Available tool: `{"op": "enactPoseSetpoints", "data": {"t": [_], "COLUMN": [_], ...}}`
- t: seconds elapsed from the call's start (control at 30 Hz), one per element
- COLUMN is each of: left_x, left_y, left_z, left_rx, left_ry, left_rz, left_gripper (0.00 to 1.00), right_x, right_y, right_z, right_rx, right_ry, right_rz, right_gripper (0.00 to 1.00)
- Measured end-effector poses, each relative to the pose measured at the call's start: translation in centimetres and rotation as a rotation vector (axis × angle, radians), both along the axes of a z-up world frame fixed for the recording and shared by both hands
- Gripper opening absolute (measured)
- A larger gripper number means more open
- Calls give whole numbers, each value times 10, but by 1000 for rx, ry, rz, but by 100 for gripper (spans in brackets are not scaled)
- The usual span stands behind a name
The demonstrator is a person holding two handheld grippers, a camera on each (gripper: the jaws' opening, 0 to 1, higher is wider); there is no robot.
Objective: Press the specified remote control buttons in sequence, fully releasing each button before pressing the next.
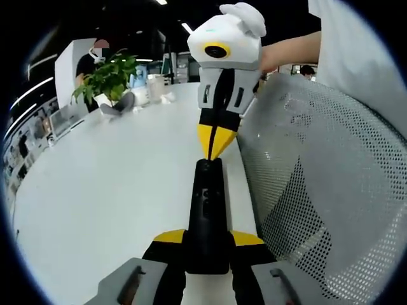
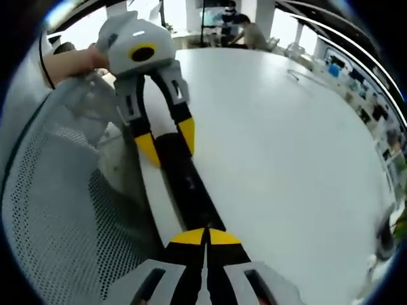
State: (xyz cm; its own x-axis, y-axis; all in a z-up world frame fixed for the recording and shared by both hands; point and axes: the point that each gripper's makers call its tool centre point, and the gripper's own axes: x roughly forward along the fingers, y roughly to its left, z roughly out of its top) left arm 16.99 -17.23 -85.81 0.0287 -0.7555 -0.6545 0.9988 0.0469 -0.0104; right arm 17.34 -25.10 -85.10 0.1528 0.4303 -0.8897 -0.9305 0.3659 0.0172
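A long black remote control (image 1: 208, 203) lies along the white table's edge, and my left gripper (image 1: 208, 237) is shut on its near end, one yellow-tipped jaw on each side. In the left gripper view my right gripper (image 1: 213, 145) comes down from above, shut, with its joined yellow tips touching the remote's far end. In the right gripper view the remote (image 2: 187, 184) runs away from my shut right gripper (image 2: 206, 236), whose tips sit on the end nearest them. At the other end my left gripper (image 2: 168, 141) clasps it. The buttons are too dark to make out.
A grey mesh chair back (image 1: 318, 190) (image 2: 51, 210) stands close beside the remote. The white table (image 1: 108, 184) (image 2: 286, 146) stretches wide on the other side. A potted plant (image 1: 108, 76) and cups (image 1: 154, 86) stand at the far end. A person's arm (image 1: 286, 51) holds the right gripper.
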Motion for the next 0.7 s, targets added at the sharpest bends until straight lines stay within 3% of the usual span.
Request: {"op": "enactPoseSetpoints", "data": {"t": [0.13,0.23,0.33,0.53,0.6,0.7], "left_x": [0,0,0,-2,-1,-1], "left_y": [0,0,-2,-8,-9,-8], "left_z": [0,0,0,0,0,0], "left_rx": [2,2,6,17,26,21], "left_ry": [-1,4,6,21,-6,0], "left_rz": [-2,3,8,13,-3,-3], "left_gripper": [25,25,26,30,25,25], "right_x": [0,-2,-1,-1,-2,-2], "right_y": [0,-1,0,-2,-3,-2], "right_z": [-1,-4,-5,-5,-4,-4], "right_rx": [-60,-141,-169,-147,-126,-78], "right_ry": [34,60,90,113,89,45], "right_rz": [-21,24,31,-3,-13,-40], "right_gripper": [0,0,0,0,0,0]}}
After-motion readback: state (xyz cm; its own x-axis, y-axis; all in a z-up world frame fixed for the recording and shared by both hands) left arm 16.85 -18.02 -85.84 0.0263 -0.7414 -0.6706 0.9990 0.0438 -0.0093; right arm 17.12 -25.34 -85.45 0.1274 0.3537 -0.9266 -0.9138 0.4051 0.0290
